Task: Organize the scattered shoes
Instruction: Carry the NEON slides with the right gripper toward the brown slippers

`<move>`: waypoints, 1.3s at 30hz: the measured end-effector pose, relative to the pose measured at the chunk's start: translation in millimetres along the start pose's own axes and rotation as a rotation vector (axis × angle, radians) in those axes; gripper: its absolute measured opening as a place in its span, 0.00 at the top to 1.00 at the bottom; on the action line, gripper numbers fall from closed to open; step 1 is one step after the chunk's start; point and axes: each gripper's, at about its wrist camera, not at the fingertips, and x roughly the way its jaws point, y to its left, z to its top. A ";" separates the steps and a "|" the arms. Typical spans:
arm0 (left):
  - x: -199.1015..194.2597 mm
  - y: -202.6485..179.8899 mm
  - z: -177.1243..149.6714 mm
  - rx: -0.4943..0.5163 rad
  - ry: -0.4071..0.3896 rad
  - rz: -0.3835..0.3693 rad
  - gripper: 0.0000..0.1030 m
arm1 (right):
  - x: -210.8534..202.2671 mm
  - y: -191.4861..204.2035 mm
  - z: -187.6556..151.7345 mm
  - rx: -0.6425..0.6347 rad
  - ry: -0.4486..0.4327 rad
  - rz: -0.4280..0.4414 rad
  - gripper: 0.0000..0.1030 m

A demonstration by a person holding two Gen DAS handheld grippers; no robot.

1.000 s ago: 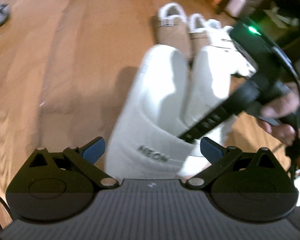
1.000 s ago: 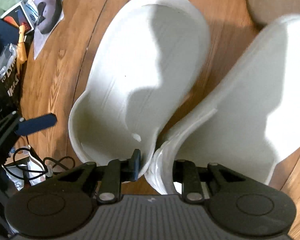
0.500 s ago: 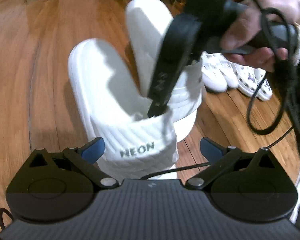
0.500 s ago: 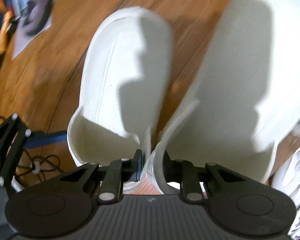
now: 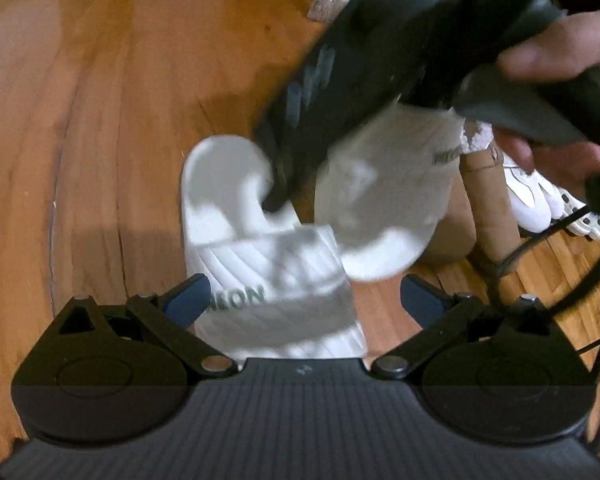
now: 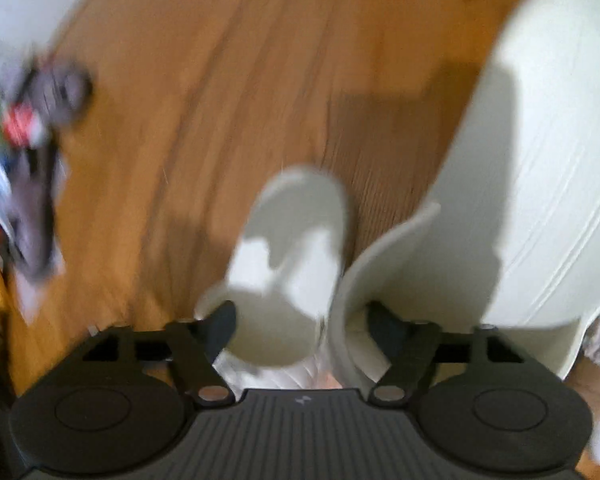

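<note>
The wooden floor (image 5: 120, 120) carries two white slides: the slide marked NEON (image 5: 260, 264) lies flat, its mate (image 6: 540, 160) beside it, tilted up. Beyond them, tan slippers (image 5: 488, 200) and white sneakers (image 5: 528, 196) sit together in a row. The right gripper (image 6: 302, 326) is opening, both slides' straps between its fingers, neither pressed. The left gripper (image 5: 304, 300) is spread wide over the NEON strap, holding nothing.

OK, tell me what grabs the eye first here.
Two white rubber slides: one with a NEON strap lies on the wooden floor between the left gripper's open jaws. The other tilts beside it. The right gripper looms above, jaws opening, straddling both slides' straps.
</note>
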 end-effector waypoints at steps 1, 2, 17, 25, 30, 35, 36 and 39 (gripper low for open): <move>-8.0 -1.8 -4.0 0.009 -0.021 -0.002 0.00 | -11.1 -8.8 -2.8 0.017 -0.042 0.031 0.23; -16.0 -3.7 -8.0 0.018 -0.041 -0.004 0.00 | -19.4 -18.7 -4.7 0.013 -0.050 0.056 0.24; -40.1 9.7 -49.7 -0.061 -0.017 -0.105 0.00 | 5.0 75.3 -38.1 -0.565 0.221 0.008 0.59; -41.2 11.0 -60.6 -0.069 0.047 -0.087 0.00 | -4.2 79.4 -40.1 -0.455 -0.055 -0.151 0.21; -41.2 15.7 -62.6 -0.078 0.049 -0.050 0.00 | -16.6 50.6 -43.8 -0.195 -0.243 -0.070 0.15; -46.9 22.3 -70.9 -0.098 0.039 0.039 0.00 | -2.9 55.7 -58.7 -0.332 -0.266 -0.257 0.34; -47.3 23.6 -71.9 -0.103 0.036 0.054 0.00 | -0.1 59.5 -63.6 -0.361 -0.282 -0.354 0.33; -49.4 30.5 -79.5 -0.134 0.019 0.119 0.00 | -3.9 54.3 -69.7 -0.265 -0.346 -0.380 0.31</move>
